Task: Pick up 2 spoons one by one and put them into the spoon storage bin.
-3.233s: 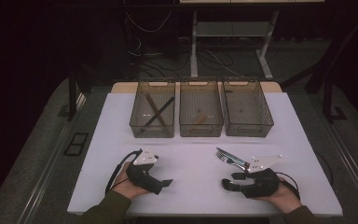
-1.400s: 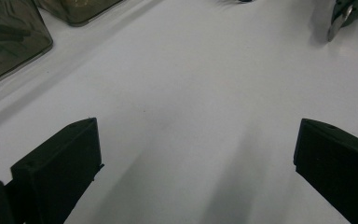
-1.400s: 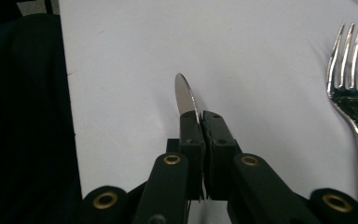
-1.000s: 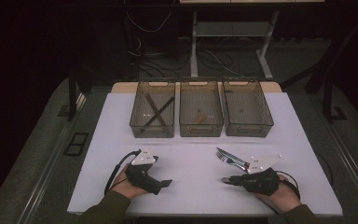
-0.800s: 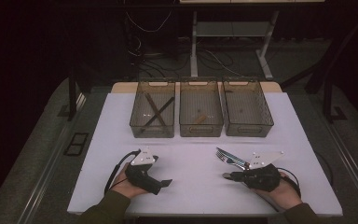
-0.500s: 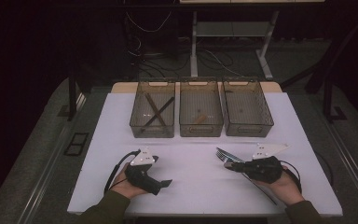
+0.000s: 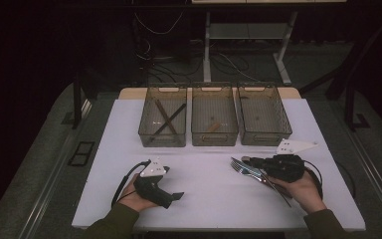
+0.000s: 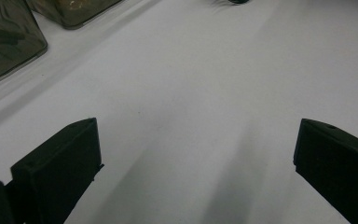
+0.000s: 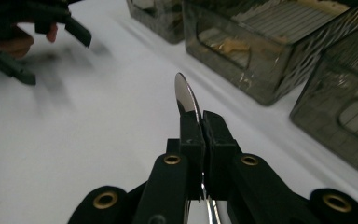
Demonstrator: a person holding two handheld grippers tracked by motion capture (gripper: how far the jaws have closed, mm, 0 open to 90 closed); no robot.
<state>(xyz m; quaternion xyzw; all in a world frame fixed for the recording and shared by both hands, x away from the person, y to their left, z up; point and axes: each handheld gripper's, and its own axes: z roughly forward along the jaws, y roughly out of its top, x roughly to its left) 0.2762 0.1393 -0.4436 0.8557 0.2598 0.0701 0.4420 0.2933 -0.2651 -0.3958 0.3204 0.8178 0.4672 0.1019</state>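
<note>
A shiny metal fork point(image 7: 245, 168) hangs just above the white table point(image 7: 204, 169) at the right, tines pointing left. My right gripper point(image 7: 256, 162) is shut on it near the neck. In the right gripper view the black jaws point(image 9: 201, 122) press together on the fork point(image 9: 185, 95), seen edge-on and sticking up past them. My left gripper point(image 7: 172, 197) rests low at the front left. Its jaws stand wide apart point(image 8: 196, 154) over bare table, with nothing between them.
Three dark see-through bins stand in a row at the back: the left bin point(image 7: 162, 142) holds crossed dark sticks, the middle bin point(image 7: 214, 142) a small wooden piece, and the right bin point(image 7: 266, 141) looks bare inside. Cables trail from both grippers.
My right hand has risen and moved away from the person toward the bins, carrying the fork off the table. The left hand has stayed put.
</note>
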